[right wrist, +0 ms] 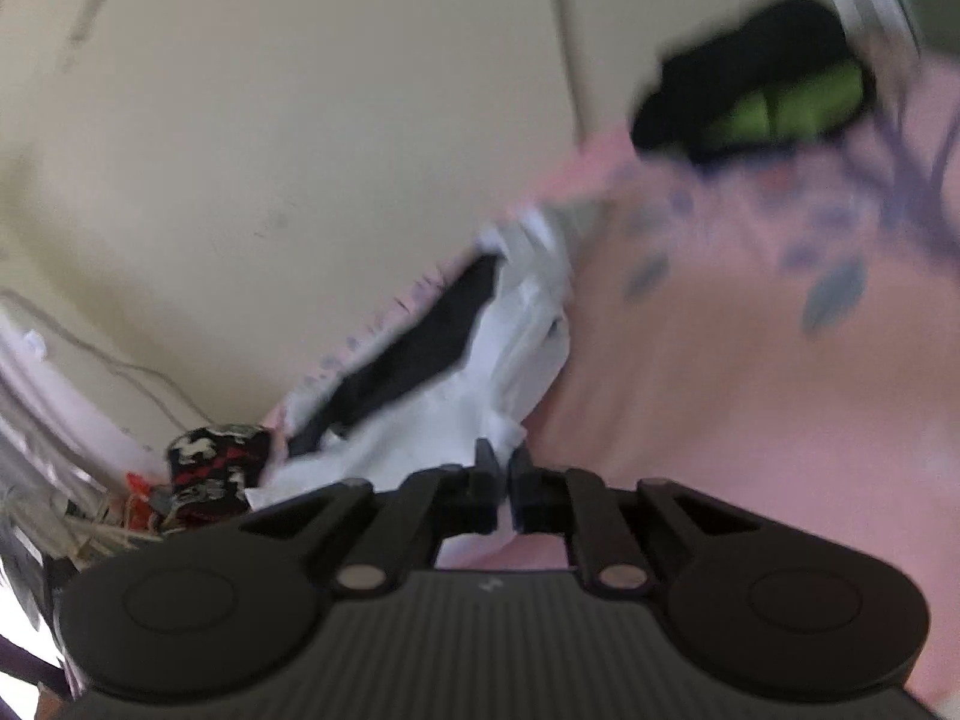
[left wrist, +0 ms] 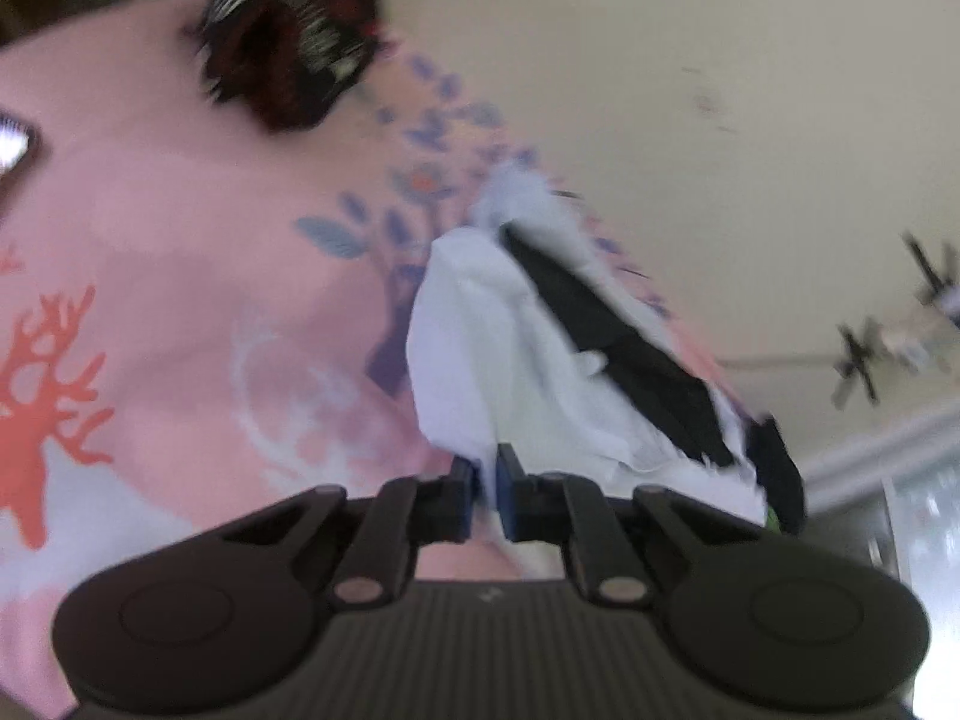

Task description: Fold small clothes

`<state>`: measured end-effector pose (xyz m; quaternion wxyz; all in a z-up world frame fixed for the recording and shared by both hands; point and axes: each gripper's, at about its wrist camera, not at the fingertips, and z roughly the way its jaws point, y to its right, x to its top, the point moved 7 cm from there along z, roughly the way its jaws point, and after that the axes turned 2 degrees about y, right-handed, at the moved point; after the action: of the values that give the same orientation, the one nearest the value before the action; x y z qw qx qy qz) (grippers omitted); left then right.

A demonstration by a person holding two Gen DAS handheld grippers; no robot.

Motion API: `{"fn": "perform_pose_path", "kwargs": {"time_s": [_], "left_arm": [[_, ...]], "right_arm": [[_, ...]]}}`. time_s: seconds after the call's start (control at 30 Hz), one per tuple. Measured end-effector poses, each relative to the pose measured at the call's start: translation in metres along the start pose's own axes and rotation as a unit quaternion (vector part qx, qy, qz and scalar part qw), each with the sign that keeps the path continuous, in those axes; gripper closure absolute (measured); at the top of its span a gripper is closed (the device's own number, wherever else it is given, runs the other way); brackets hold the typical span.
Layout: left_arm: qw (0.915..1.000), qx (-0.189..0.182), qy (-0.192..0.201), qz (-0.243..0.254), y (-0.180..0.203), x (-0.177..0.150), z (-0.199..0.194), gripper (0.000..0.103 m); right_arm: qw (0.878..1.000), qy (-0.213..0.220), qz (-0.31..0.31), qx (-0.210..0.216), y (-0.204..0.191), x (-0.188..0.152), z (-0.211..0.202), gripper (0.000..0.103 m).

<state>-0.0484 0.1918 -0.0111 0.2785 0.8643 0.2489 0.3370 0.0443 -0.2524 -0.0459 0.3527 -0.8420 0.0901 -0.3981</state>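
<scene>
A small white garment [left wrist: 480, 360] with a black panel [left wrist: 618, 354] hangs stretched above a pink patterned cloth [left wrist: 180, 252]. My left gripper [left wrist: 485, 483] is shut on one edge of the white garment. The same garment [right wrist: 456, 402] shows in the right wrist view, and my right gripper [right wrist: 503, 483] is shut on its other edge. Both views are blurred by motion.
A dark red, black and white patterned garment [left wrist: 288, 30] lies on the pink cloth [right wrist: 750, 360], and shows again in the right wrist view [right wrist: 216, 468]. A black and green item [right wrist: 762, 90] lies at the cloth's far side. Cream wall or ceiling [left wrist: 690, 60] fills the background.
</scene>
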Motion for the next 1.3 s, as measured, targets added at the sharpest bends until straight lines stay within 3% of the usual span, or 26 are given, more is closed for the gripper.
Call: {"fn": "perform_pose_path", "kwargs": {"time_s": [0.17,0.3,0.33,0.37,0.4,0.43,0.47,0.57,0.6,0.7,0.73,0.8,0.9,0.97,1.0,1.03,1.1,1.2,1.3], "left_arm": [[0.9971,0.022,-0.024,0.069,0.003,-0.042,-0.036,0.095],[0.9899,0.087,-0.069,0.088,-0.025,-0.076,-0.031,0.086],[0.9895,0.103,-0.065,0.079,-0.035,-0.074,-0.034,0.084],[0.9893,0.121,-0.048,0.066,-0.043,-0.065,-0.04,0.083],[0.9894,0.131,-0.028,0.057,-0.046,-0.055,-0.045,0.083],[0.9902,0.128,-0.008,0.054,-0.044,-0.044,-0.052,0.083],[0.9912,0.118,0.008,0.059,-0.036,-0.035,-0.055,0.083],[0.989,0.085,0.012,0.12,0.006,-0.026,-0.039,0.082],[0.987,0.074,-0.003,0.143,0.019,-0.031,-0.026,0.082],[0.9758,0.06,-0.069,0.199,0.045,-0.049,0.032,0.082],[0.9722,0.066,-0.079,0.21,0.048,-0.051,0.046,0.082],[0.9673,0.072,-0.1,0.222,0.049,-0.051,0.076,0.082],[0.9702,0.066,-0.093,0.214,0.057,-0.033,0.101,0.082],[0.9736,0.07,-0.067,0.207,0.06,-0.015,0.106,0.082],[0.976,0.069,-0.056,0.199,0.065,-0.003,0.107,0.082],[0.9795,0.063,-0.046,0.186,0.069,0.011,0.103,0.082],[0.9814,0.042,-0.018,0.187,0.084,0.035,0.089,0.077],[0.972,0.066,0.046,0.221,0.107,0.077,0.077,0.058],[0.9629,0.081,0.048,0.253,0.132,0.11,0.111,0.05]], "right_arm": [[0.998,-0.026,-0.061,-0.013,-0.002,-0.02,-0.053,0.102],[0.995,-0.07,-0.062,-0.038,0.026,-0.066,-0.058,0.099],[0.994,-0.07,-0.052,-0.064,0.041,-0.068,-0.058,0.092],[0.993,-0.055,-0.049,-0.093,0.053,-0.065,-0.062,0.06],[0.992,-0.026,-0.047,-0.11,0.059,-0.055,-0.067,0.041],[0.991,0.011,-0.049,-0.122,0.061,-0.04,-0.074,0.043],[0.993,0.023,-0.055,-0.107,0.055,-0.03,-0.073,0.045],[0.995,0.027,-0.087,-0.034,0.014,-0.01,-0.056,0.048],[0.994,0.005,-0.109,-0.003,-0.006,-0.012,-0.039,0.05],[0.981,-0.086,-0.164,0.063,-0.059,-0.037,0.021,0.07],[0.973,-0.114,-0.183,0.077,-0.073,-0.048,0.042,0.082],[0.96,-0.164,-0.212,0.085,-0.089,-0.067,0.084,0.085],[0.947,-0.218,-0.22,0.088,-0.098,-0.083,0.141,0.09],[0.951,-0.188,-0.234,0.076,-0.106,-0.07,0.159,0.095],[0.956,-0.161,-0.24,0.058,-0.105,-0.057,0.165,0.092],[0.96,-0.145,-0.235,0.05,-0.104,-0.045,0.163,0.078],[0.965,-0.129,-0.217,0.063,-0.101,-0.016,0.149,0.073],[0.968,-0.089,-0.226,0.067,-0.094,0.033,0.121,0.068],[0.968,-0.042,-0.248,0.011,-0.08,0.085,0.123,0.049]]}}
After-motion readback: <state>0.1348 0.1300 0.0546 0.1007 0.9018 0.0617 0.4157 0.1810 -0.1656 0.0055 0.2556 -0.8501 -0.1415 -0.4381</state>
